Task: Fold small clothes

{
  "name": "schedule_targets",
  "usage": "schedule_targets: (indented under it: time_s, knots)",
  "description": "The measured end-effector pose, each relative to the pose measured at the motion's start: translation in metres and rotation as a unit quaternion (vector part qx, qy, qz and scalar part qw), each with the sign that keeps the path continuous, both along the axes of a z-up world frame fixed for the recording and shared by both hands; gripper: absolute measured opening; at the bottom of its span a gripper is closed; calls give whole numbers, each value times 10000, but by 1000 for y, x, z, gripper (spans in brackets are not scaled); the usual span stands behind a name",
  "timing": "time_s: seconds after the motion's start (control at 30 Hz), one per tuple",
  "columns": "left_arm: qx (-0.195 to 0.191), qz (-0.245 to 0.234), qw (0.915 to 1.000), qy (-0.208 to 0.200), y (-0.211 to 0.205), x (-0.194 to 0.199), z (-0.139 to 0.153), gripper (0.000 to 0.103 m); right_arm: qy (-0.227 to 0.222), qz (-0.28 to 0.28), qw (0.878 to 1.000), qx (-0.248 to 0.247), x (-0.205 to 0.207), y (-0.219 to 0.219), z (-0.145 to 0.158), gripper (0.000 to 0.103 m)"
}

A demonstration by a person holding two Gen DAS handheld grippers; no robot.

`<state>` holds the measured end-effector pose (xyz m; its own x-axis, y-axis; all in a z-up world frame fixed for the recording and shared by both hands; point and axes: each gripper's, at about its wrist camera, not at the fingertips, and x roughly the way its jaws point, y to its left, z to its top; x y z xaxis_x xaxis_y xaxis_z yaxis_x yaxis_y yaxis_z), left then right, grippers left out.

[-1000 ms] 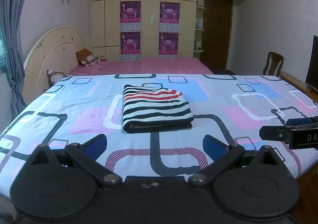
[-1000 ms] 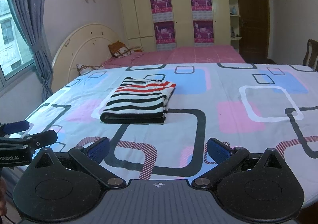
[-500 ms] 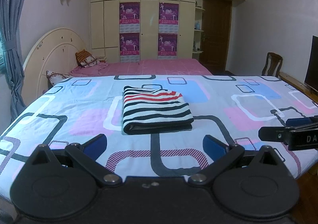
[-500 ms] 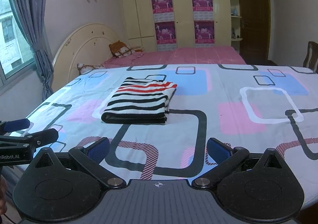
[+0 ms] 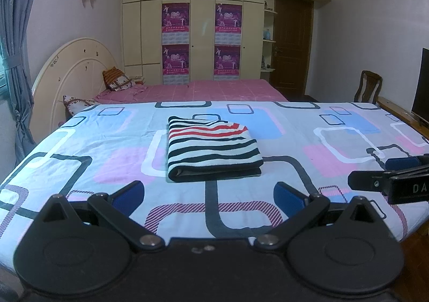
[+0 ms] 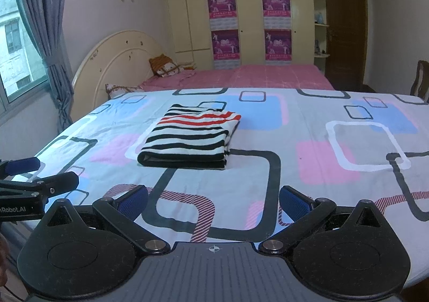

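A striped garment (image 5: 211, 149), white with black and red stripes, lies folded into a flat rectangle on the patterned bedsheet (image 5: 308, 168). It also shows in the right wrist view (image 6: 190, 138). My left gripper (image 5: 209, 198) is open and empty, held back near the bed's front edge, short of the garment. My right gripper (image 6: 213, 201) is open and empty, also near the front edge, to the right of the left one. Each gripper shows at the side of the other's view, the right gripper (image 5: 388, 173) and the left gripper (image 6: 37, 176).
A second bed with a pink sheet (image 5: 214, 87) and pillows (image 5: 118, 79) lies behind. A cream headboard (image 5: 69, 74) and curtain (image 5: 16, 60) stand at the left. A wooden chair (image 5: 368, 86) and a dark screen (image 5: 422, 87) are at the right.
Both grippers have risen and drawn back slightly, so the garment sits a little lower in view. The garment has not moved. Both stay open.
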<state>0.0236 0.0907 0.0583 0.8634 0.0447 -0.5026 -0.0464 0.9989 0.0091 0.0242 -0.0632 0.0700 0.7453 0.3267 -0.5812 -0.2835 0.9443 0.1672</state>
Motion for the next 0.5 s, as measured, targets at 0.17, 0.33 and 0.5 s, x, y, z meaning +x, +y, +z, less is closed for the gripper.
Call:
schedule_targets:
  time_s: [0.17,0.33,0.5]
  knots:
    - [0,-3,10000,1,1,0,1,103,5,11,10000,16,0,-2,0,103]
    - [-3,3,10000,-1,1,0,1,103,3,22,10000,10,0,-2,0,103]
    - [17,-7,10000,7,2,0,3,103,0,60,10000,20,1,-6,-1,103]
